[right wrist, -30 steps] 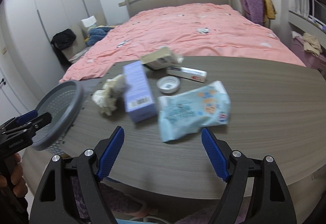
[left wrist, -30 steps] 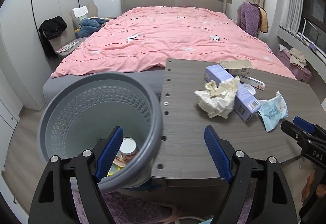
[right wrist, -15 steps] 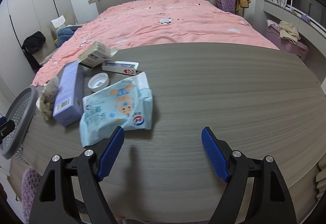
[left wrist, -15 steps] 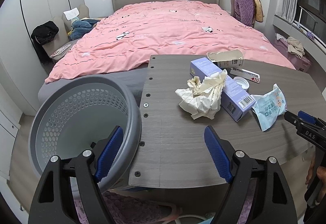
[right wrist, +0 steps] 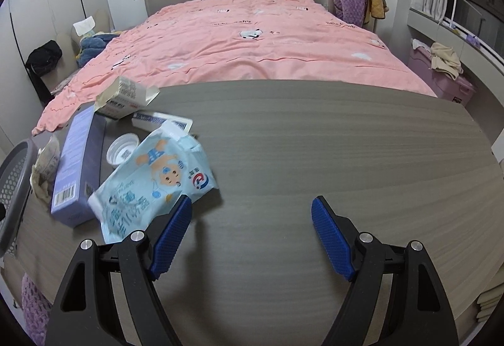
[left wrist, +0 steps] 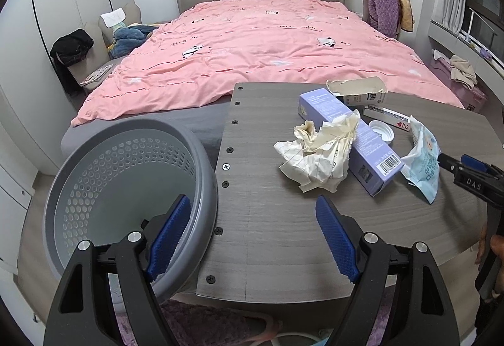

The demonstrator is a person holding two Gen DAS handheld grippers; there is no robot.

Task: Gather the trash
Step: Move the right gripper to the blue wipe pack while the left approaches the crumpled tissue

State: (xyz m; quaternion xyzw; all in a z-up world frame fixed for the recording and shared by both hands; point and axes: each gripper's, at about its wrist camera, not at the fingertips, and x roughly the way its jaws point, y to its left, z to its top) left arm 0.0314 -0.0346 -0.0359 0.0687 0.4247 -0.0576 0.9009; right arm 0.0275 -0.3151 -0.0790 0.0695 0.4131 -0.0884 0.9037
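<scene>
Trash lies on the grey wood table (right wrist: 315, 141): crumpled paper (left wrist: 318, 154), a purple box (left wrist: 362, 138), a white cap (left wrist: 381, 130), a torn carton (left wrist: 359, 87), a slim box (left wrist: 390, 121) and a light-blue wipes pack (right wrist: 154, 182). My left gripper (left wrist: 252, 235) is open and empty, straddling the table's left edge and the rim of the grey perforated basket (left wrist: 201, 150). My right gripper (right wrist: 252, 235) is open over bare table, its left finger just over the wipes pack's near corner. In the left wrist view, the right gripper (left wrist: 453, 161) shows beside the pack.
A bed with a pink cover (left wrist: 267, 43) stands right behind the table. Chairs with clothes (left wrist: 387, 9) flank it. A purple rug (left wrist: 204, 324) and a slipper lie under the table's near edge. The table's right half (right wrist: 378, 157) holds no items.
Both views have swung right. The basket has slid left and its contents have dropped out of sight. The trash pile now sits at the right gripper's left, the wipes pack by its left finger.
</scene>
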